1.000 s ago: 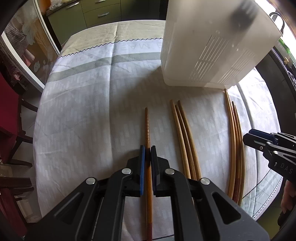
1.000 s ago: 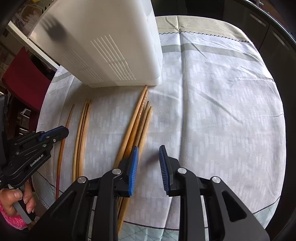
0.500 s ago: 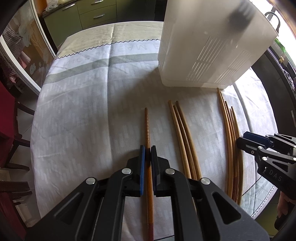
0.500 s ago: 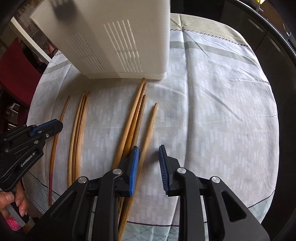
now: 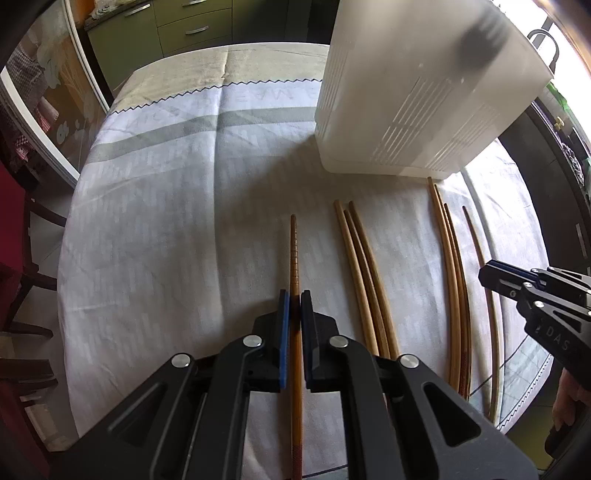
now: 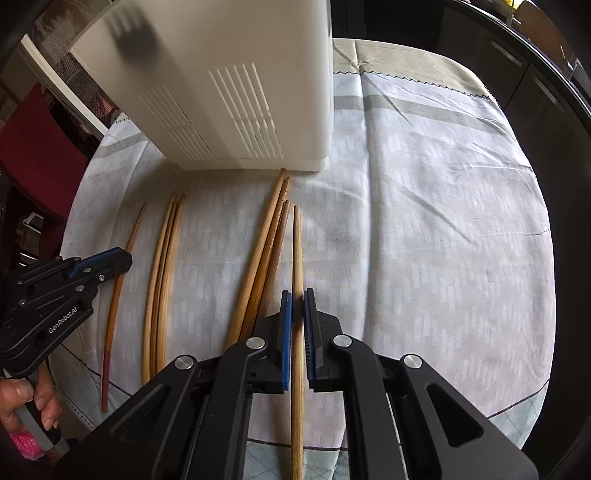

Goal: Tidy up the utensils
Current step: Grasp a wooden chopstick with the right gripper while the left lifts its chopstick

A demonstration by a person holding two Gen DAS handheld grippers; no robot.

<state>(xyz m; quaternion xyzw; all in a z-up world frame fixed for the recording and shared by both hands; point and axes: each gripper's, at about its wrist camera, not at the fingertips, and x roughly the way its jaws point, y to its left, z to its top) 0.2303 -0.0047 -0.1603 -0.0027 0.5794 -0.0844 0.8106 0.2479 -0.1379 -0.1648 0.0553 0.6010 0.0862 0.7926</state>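
Wooden chopsticks lie on a white tablecloth before a white slotted plastic holder (image 5: 421,92), also in the right wrist view (image 6: 236,92). My left gripper (image 5: 294,299) is shut on a dark ridged chopstick (image 5: 293,251) at the far left of the row. My right gripper (image 6: 297,299) is shut on a pale chopstick (image 6: 296,243), set apart from a bundle of three (image 6: 266,243). Another trio of pale chopsticks (image 5: 360,266) lies between the grippers. The right gripper also shows in the left wrist view (image 5: 495,275), the left in the right wrist view (image 6: 118,260).
The round table's cloth (image 5: 177,221) drops off at the near edge. A red chair (image 6: 37,147) stands at the left. Green cabinets (image 5: 177,33) are behind the table. A hand (image 6: 22,406) holds the left gripper's handle.
My right gripper pulled one pale chopstick out to the right of its bundle and closed on it. My left gripper stayed shut on the dark chopstick.
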